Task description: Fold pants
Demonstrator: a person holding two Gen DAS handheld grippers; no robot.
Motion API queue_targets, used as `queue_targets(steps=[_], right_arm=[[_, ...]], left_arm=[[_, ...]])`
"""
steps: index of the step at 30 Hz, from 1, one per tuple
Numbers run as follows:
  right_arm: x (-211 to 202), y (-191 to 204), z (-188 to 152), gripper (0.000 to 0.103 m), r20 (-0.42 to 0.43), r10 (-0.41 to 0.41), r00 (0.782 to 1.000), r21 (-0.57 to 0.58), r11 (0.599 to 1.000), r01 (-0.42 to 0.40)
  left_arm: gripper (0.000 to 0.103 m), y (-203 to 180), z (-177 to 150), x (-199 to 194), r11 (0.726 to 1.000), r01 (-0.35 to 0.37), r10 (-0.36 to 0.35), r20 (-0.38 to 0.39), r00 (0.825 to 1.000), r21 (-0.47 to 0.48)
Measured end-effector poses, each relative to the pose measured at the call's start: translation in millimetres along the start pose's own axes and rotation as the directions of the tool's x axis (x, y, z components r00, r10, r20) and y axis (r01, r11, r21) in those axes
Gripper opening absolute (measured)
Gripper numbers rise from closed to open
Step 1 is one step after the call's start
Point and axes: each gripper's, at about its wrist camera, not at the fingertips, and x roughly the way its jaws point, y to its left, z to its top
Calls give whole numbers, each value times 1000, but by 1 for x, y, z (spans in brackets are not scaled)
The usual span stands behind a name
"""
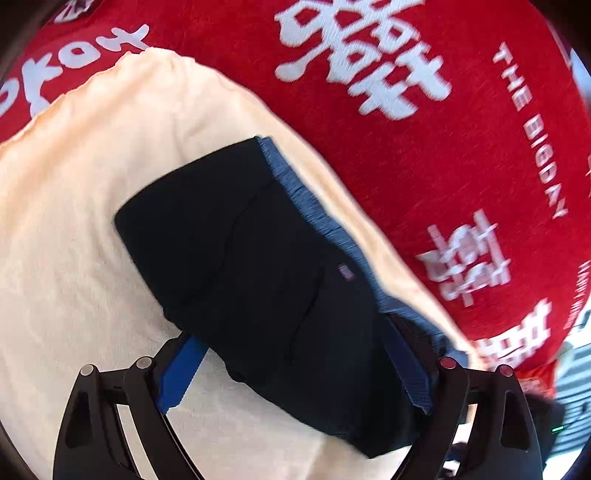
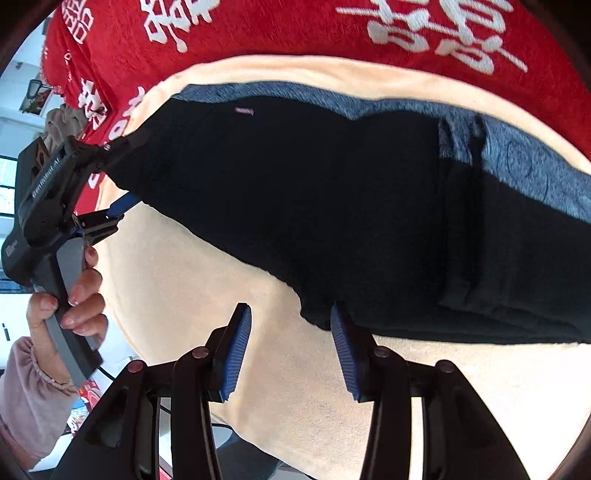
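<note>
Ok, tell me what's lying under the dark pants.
Under the dark pants lies a cream cloth, itself spread over a red printed cloth. Whatever sits directly beneath the pants is covered.

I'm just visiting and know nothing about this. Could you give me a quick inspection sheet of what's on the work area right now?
Surface: cream towel over a red printed cloth.
Job's things: dark pants, folded, on the towel.
Clutter: nothing seen.
Grippers: left hand-held gripper open, astride the pants' end; right hand-held gripper open at the pants' edge.
Cables: thin dark cable by the towel's edge.
Surroundings: bright room, blurred.
</note>
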Motion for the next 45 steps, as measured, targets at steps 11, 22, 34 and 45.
queue_targets(steps=[11, 22, 34, 45], right_arm=[[-29, 47, 121, 73, -67, 98, 993, -125, 986, -106], [60, 185, 213, 79, -401, 68, 914, -271, 944, -189], [164, 238, 201, 52, -544, -319, 776, -517, 856, -10], [48, 170, 203, 12, -381, 79, 921, -318, 924, -211]], left_arm=[[40, -26, 2, 22, 936, -288, 297, -14, 955, 204], [40, -65, -29, 21, 776, -434, 422, 135, 897, 457], [40, -58, -33, 19, 770, -436, 426, 133, 895, 466], [40, -114, -36, -16, 794, -355, 300, 190, 935, 494]])
